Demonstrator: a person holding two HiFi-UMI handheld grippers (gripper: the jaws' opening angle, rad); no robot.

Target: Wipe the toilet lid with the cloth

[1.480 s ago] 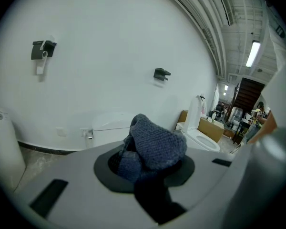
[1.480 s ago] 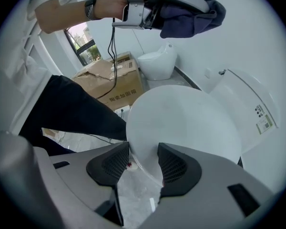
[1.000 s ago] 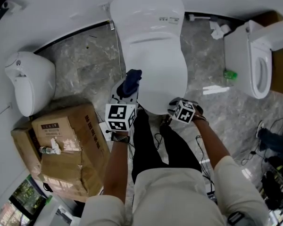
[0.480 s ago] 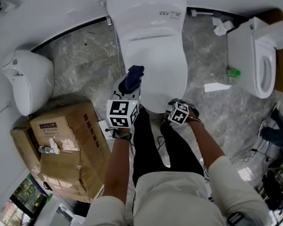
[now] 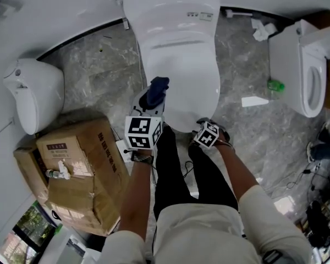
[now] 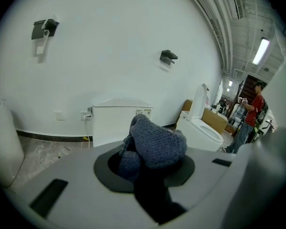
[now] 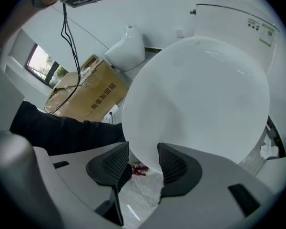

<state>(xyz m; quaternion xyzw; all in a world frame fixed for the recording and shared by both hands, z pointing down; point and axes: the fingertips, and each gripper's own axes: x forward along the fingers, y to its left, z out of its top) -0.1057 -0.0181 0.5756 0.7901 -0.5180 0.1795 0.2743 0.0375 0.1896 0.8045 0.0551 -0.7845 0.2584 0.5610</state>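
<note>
Jaws of the left gripper (image 6: 148, 168) clamp the bunched blue knit cloth (image 6: 156, 143), poised at the closed toilet lid's (image 5: 181, 76) 8 o'clock edge; whether it touches is unclear. The right gripper (image 7: 143, 163), at the lid's 5 o'clock rim, has just been opening wide and grips nothing. Wiping seems unstarted, so the whole lid remains.

Cloth (image 6: 155, 142) covers left claw (image 6: 151, 165) tips; 2nd toilet (image 5: 290, 59) cut off by frame edge.

Toilet lid (image 5: 181, 76) ahead, box (image 5: 80, 166) left — rightward floor (image 5: 253, 128) free.
</note>
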